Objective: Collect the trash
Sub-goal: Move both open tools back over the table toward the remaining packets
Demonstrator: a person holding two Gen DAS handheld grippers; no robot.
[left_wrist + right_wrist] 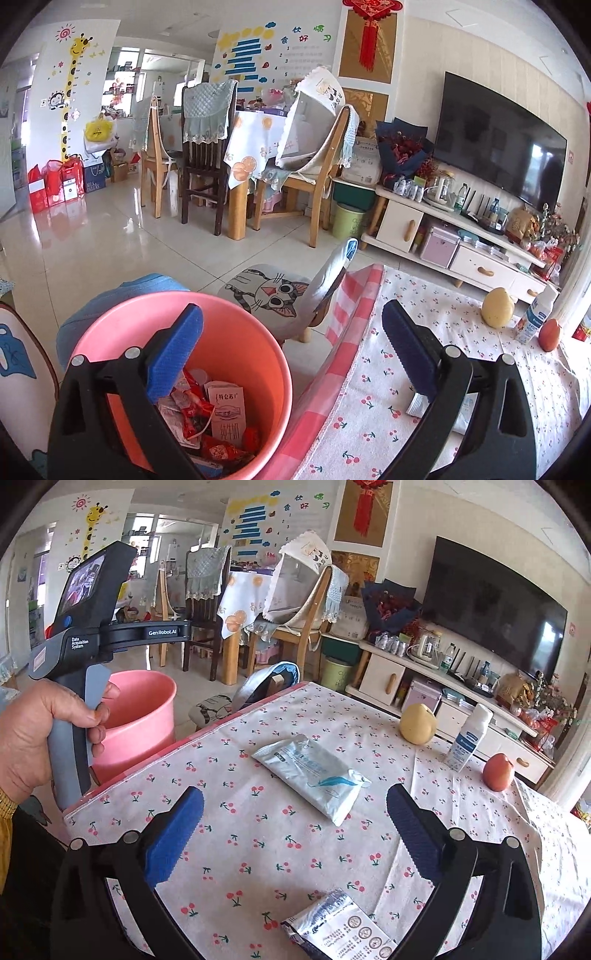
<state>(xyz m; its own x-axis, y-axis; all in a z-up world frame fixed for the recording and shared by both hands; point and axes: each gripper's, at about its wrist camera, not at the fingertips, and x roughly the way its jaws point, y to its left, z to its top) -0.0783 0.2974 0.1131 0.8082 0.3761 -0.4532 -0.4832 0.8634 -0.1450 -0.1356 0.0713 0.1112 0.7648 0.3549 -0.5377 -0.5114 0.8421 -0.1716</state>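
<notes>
over the pink bucket (pixel 184 354) beside the table we hold our left gripper (pixel 291 332) with its blue pads spread wide and nothing between them; the bucket already holds red wrappers and a milk carton (pixel 226 411). our right gripper (pixel 295 812) hangs above the cherry-print tablecloth (pixel 258 849), its jaws also wide and empty. between its fingers lies a pale blue pouch (pixel 314 775) flat on the cloth, and a silver packet (pixel 336 928) sits nearer the camera. further back stand a yellow pear (pixel 417 723), a white bottle (pixel 467 738) and a red pear (pixel 498 771). we see our left hand (pixel 40 738) gripping the handle.
</notes>
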